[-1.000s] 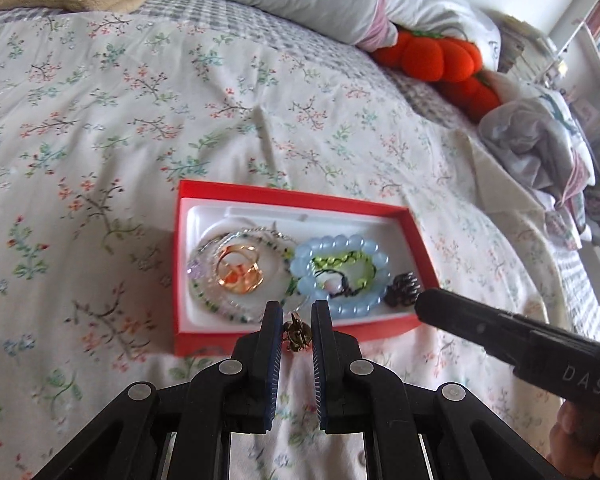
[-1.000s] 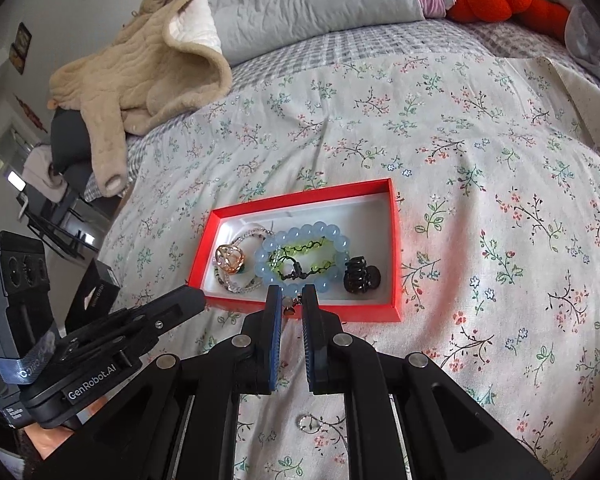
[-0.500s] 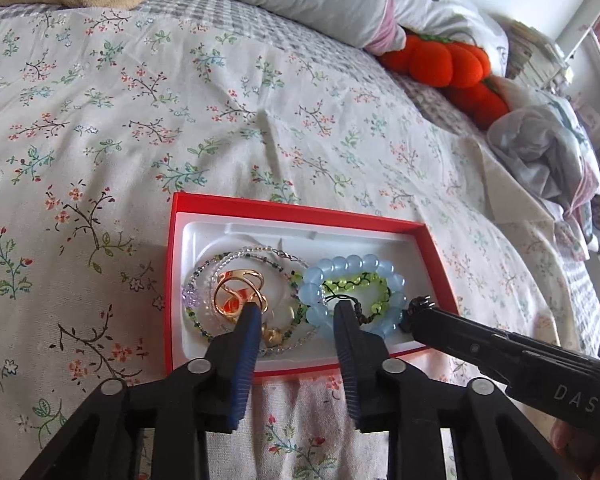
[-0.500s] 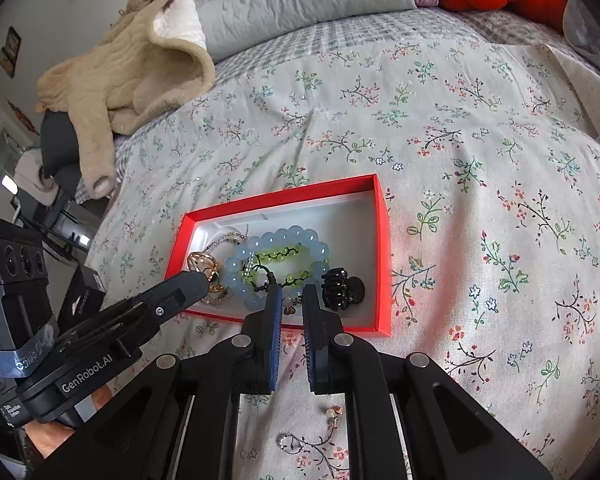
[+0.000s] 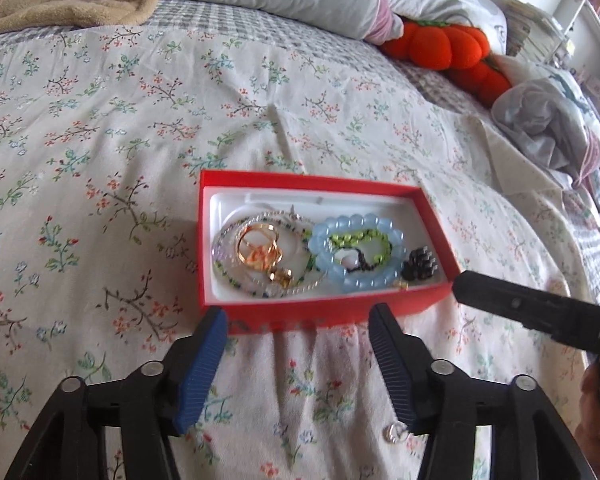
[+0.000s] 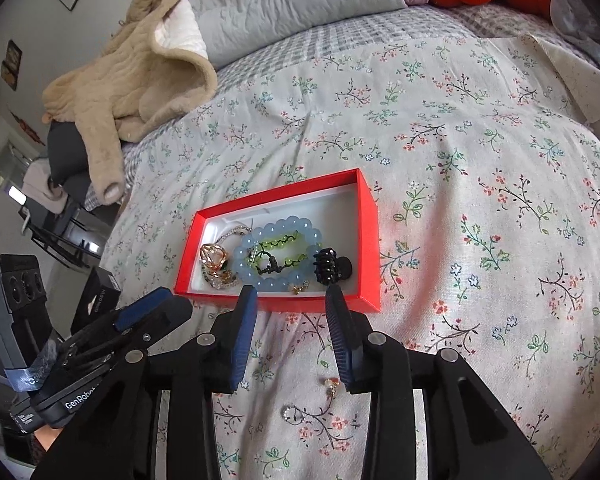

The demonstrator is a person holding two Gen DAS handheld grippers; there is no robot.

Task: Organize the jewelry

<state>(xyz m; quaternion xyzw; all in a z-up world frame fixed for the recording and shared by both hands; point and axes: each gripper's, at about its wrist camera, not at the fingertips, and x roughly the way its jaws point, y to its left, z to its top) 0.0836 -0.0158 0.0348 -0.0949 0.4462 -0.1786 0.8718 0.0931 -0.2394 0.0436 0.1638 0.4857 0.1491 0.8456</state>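
Fingers (image 5: 204,364) of both grippers spread wide, nothing held; red box (image 5: 320,185) on the bed (image 5: 100,140) takes the jewelry.

Left gripper (image 5: 300,364) and right gripper (image 6: 290,334) hang just short of the box's near wall, judged backed off after a drop. Inside: blue bead bracelet (image 5: 356,254) around a green one, gold ring (image 5: 258,248) on a chain, black hair claw (image 6: 330,266). Both were nearly closed 1.0 s ago, the left on a small gold charm; now gaping. A small ring (image 6: 290,413) and an earring (image 6: 332,385) lie loose on the bed beneath the right fingers, judged next.
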